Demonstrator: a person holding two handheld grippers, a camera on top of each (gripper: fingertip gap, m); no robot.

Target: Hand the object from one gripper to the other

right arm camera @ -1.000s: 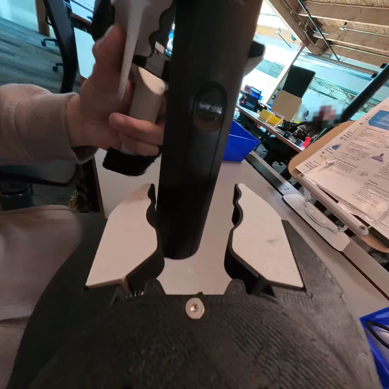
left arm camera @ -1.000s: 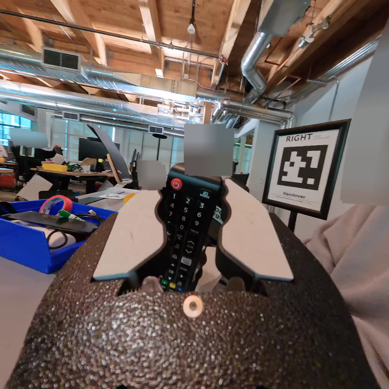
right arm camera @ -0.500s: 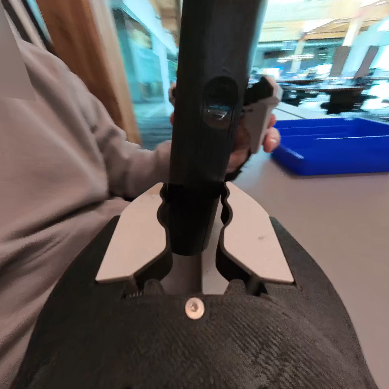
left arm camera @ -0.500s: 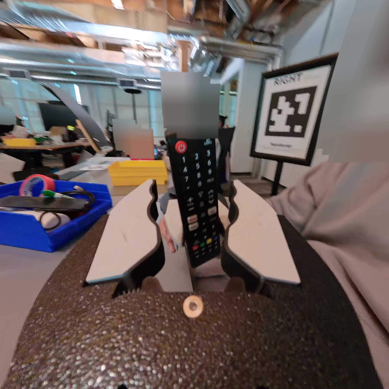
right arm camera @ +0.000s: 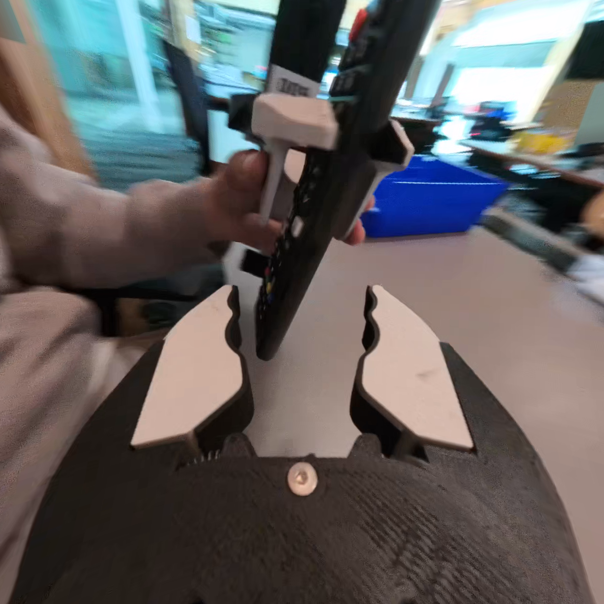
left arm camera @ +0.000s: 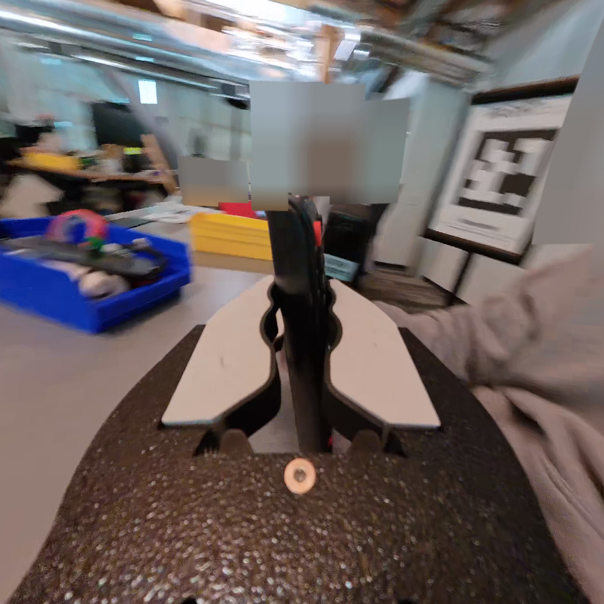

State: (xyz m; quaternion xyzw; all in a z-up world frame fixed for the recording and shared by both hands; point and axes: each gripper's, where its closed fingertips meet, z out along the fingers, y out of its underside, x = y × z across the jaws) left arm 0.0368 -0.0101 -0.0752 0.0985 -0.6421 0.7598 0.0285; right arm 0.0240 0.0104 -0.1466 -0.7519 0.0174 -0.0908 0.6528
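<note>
Jaws first: my left gripper point(left arm camera: 300, 305) is clamped on the remote control point(left arm camera: 302, 327), its 2 white fingers point(left arm camera: 228, 362) pressed against the black body, which stands near upright and edge-on in the left wrist view. My right gripper point(right arm camera: 302, 313) has its jaws spread wide, gripping nothing. In the right wrist view the remote control point(right arm camera: 327, 183) hangs tilted, its lower end between my right fingers point(right arm camera: 411, 382) but touching neither. A hand point(right arm camera: 242, 202) grips the left tool's handle. Background is motion-blurred: a blue bin point(left arm camera: 98, 294) and a yellow bin point(left arm camera: 232, 235) sit on the grey table point(left arm camera: 65, 376).
</note>
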